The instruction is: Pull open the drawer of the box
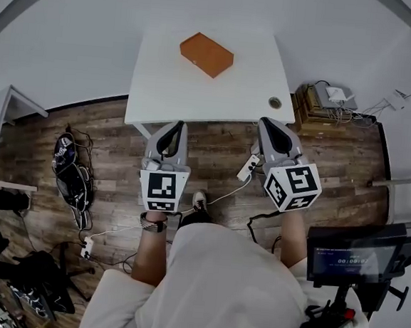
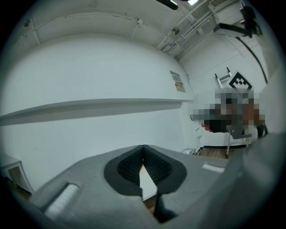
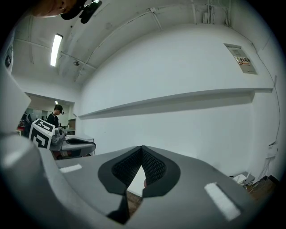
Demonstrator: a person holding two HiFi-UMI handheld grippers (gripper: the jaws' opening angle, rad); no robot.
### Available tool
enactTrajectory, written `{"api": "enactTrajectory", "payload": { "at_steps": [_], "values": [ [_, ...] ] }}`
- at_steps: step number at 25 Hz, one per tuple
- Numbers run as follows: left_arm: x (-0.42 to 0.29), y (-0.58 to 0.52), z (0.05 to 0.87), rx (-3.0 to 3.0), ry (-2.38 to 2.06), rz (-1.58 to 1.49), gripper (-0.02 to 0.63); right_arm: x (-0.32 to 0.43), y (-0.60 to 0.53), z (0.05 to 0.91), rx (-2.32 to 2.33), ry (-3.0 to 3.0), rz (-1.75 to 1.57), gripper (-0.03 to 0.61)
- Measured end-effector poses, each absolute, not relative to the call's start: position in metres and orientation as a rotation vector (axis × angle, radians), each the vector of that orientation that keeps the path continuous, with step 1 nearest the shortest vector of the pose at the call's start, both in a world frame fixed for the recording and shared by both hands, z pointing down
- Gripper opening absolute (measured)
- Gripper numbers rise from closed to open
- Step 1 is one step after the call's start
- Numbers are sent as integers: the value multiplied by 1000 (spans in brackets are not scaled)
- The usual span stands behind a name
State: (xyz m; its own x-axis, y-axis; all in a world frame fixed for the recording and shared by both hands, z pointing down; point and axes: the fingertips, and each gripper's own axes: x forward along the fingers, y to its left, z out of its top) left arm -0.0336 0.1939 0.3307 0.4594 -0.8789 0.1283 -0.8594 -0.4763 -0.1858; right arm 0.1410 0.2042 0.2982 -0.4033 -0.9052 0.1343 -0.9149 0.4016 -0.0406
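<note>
Orange box (image 1: 206, 54): upper centre of the head view, lying on the white table (image 1: 155, 91).
Left gripper (image 1: 175, 127): below the table's near edge, clenched, nothing between the jaws.
Right gripper (image 1: 267, 124): at the table's lower right, clenched, empty.
Both grippers are well apart from the box.

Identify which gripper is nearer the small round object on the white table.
The right gripper: its tip is close to the round object at the table corner; the left gripper is farther off.
</note>
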Motion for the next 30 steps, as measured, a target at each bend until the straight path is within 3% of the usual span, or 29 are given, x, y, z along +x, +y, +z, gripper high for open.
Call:
{"api": "enactTrajectory", "payload": {
  "at_steps": [12, 30],
  "values": [
    [-58, 93, 338, -2638, 1496, -326, 6, 109, 102, 307, 1698, -2532, 201, 2],
    [-77, 43, 354, -2733, 1409, -352, 8, 94, 57, 304, 1814, -2450, 192, 2]
  ]
}}
